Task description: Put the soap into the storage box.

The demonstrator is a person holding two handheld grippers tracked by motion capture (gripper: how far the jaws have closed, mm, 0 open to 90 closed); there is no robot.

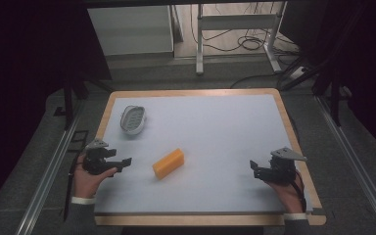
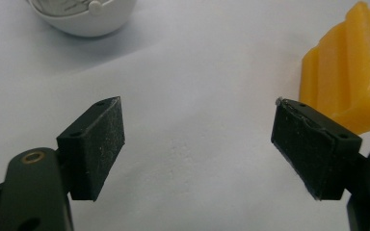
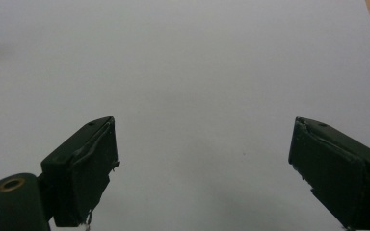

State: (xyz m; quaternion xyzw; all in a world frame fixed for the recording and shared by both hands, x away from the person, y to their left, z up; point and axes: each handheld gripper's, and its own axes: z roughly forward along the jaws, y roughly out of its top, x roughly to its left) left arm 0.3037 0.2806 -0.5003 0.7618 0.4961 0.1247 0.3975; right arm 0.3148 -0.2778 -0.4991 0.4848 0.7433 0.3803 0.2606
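Note:
A yellow-orange block [image 1: 168, 163] lies on the pale mat [image 1: 215, 132], slightly left of centre. A white oval dish with a grey ribbed inside [image 1: 132, 119] sits at the back left. My left gripper [image 1: 123, 162] rests at the mat's left edge, open, jaws toward the block and nothing between them. In the left gripper view the block [image 2: 349, 72] lies beyond the right fingertip [image 2: 313, 144], and the dish [image 2: 84, 17] is at the top left. My right gripper [image 1: 254, 169] sits near the right edge, open and empty, with bare mat [image 3: 192, 82] ahead of its jaws.
The mat lies on a wooden board [image 1: 293, 134] with a rim on all sides. Metal rails [image 1: 49, 171] run along both sides of the table. A white desk frame and cables [image 1: 240, 39] stand on the floor behind.

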